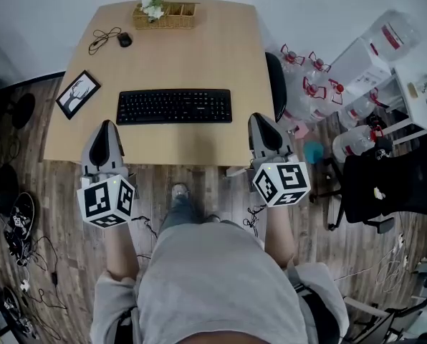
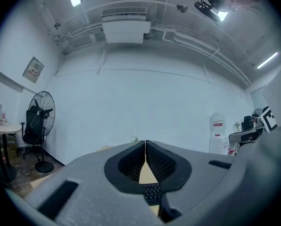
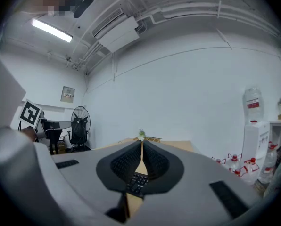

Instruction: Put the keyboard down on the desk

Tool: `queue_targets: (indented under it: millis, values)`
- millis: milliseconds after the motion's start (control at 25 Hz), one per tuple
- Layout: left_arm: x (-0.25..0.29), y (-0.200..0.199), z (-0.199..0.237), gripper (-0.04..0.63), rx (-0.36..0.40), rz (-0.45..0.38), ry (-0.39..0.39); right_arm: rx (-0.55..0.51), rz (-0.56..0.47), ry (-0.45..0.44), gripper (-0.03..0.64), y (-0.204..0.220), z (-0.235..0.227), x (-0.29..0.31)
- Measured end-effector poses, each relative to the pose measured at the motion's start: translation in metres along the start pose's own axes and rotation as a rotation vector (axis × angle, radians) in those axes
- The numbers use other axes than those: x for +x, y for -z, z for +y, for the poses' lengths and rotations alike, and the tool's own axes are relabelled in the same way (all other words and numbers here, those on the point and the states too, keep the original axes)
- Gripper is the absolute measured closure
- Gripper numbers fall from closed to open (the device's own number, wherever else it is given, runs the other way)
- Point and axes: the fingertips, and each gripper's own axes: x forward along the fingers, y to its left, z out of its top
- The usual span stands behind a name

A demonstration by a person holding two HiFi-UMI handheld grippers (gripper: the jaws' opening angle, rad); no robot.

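Note:
A black keyboard [image 1: 174, 107] lies flat on the wooden desk [image 1: 192, 56], parallel to the front edge. My left gripper [image 1: 107, 124] hovers over the desk's front left corner, short of the keyboard's left end, shut and empty. My right gripper [image 1: 260, 117] hovers by the front right corner, just right of the keyboard's right end, also shut with nothing held. In the left gripper view the left gripper [image 2: 145, 142] has its jaws together, with a bit of keyboard [image 2: 152, 192] showing below. The right gripper view shows the same for the right gripper [image 3: 141, 145] and the keyboard [image 3: 138, 182].
A wicker basket with a plant [image 1: 165, 14], a mouse [image 1: 125, 39] with its cable, and a framed picture [image 1: 78, 94] are on the desk. Right of it stand a dark chair [image 1: 276, 84], water bottles [image 1: 306, 77] and a black office chair [image 1: 385, 185]. Cables lie on the floor at left.

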Motion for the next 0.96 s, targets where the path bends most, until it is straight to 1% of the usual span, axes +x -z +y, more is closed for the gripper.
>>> queue_targets:
  millis: [440,960]
  values:
    - [-0.016,-0.017,-0.017,0.584,-0.013,-0.047,-0.011,-0.019,-0.055,-0.011,0.601,-0.021,-0.002,-0.018]
    - [-0.012,-0.019,-0.021,0.583,-0.002,-0.045,-0.016,-0.030,-0.082,-0.029,0.601,-0.030,-0.003,-0.013]
